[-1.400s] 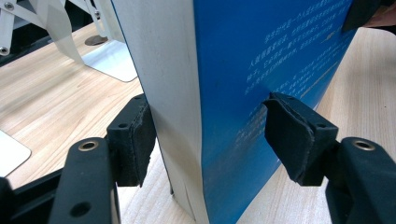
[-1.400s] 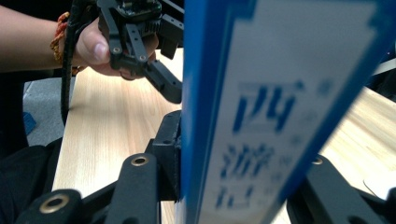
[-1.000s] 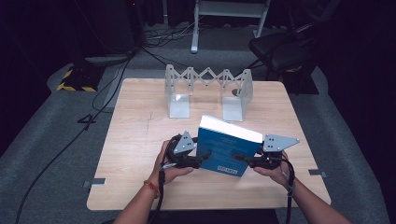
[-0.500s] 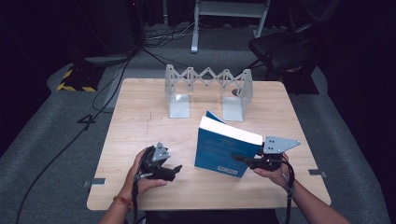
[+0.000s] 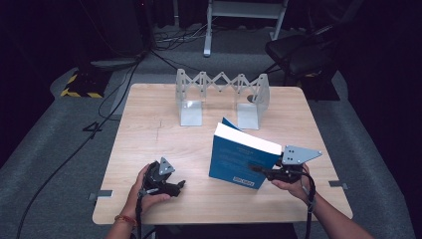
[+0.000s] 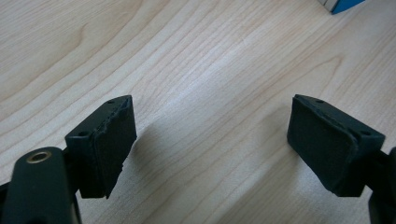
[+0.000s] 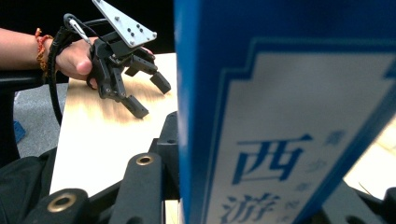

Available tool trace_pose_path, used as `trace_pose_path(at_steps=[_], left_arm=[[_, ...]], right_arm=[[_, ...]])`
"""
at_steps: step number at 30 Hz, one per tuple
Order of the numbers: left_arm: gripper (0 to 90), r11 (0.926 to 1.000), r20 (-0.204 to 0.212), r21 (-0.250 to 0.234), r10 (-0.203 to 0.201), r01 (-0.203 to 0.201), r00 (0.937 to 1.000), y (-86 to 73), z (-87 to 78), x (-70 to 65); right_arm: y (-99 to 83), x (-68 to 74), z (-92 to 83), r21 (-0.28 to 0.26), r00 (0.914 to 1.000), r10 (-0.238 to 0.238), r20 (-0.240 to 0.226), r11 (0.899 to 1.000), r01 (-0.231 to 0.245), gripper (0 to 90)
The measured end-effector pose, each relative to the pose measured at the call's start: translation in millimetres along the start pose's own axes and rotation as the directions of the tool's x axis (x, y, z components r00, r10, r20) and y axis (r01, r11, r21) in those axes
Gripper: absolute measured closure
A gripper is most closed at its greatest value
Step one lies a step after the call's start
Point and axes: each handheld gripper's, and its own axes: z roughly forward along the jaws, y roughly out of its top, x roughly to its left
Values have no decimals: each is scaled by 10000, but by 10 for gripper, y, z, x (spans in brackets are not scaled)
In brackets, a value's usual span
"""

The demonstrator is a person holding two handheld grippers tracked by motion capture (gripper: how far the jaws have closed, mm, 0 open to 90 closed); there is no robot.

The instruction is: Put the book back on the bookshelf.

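Observation:
A blue book (image 5: 239,159) with white page edges stands upright on the wooden table (image 5: 149,129), right of centre. My right gripper (image 5: 259,170) is shut on its lower right edge; in the right gripper view the cover (image 7: 289,116) with printed characters sits between the jaws. My left gripper (image 5: 178,186) rests low over the table's front left, well apart from the book. Its jaws have just been opening, and the pads (image 6: 109,140) stand wide over bare wood with nothing between them. The right gripper view also shows that left gripper (image 7: 149,95) open.
A grey metal expanding book rack (image 5: 221,94) stands at the table's back centre, behind the book. Off the table lie floor cables (image 5: 114,99), a yellow-and-black striped block (image 5: 79,87) and a dark chair (image 5: 298,50) at back right.
My left gripper let go of the book's left side and moved left and down to the table's front left. The book stays upright in the right gripper, which has not moved.

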Motion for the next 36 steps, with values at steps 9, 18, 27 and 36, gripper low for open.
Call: trace_pose_path(at_steps=[9, 18, 27, 36], left_arm=[[152, 9990, -92, -197, -415, 413, 9991, -23, 16, 36], [148, 9989, -67, -158, -432, 431, 9990, -22, 14, 38], [143, 9993, -12, -126, -356, 356, 9994, -18, 14, 44], [143, 9995, -33, -120, -299, 299, 9995, -17, 13, 48]], right_arm=[[-26, -56, -59, -6, 9995, 106, 295, 9999, -105, 618], [8, -147, -43, -33, 9963, -11, 855, 10000, 13, 622], [119, -250, -21, 238, 9871, -449, 1538, 9988, 417, 624], [269, -488, 23, 298, 9694, -477, 2408, 9987, 417, 625]])
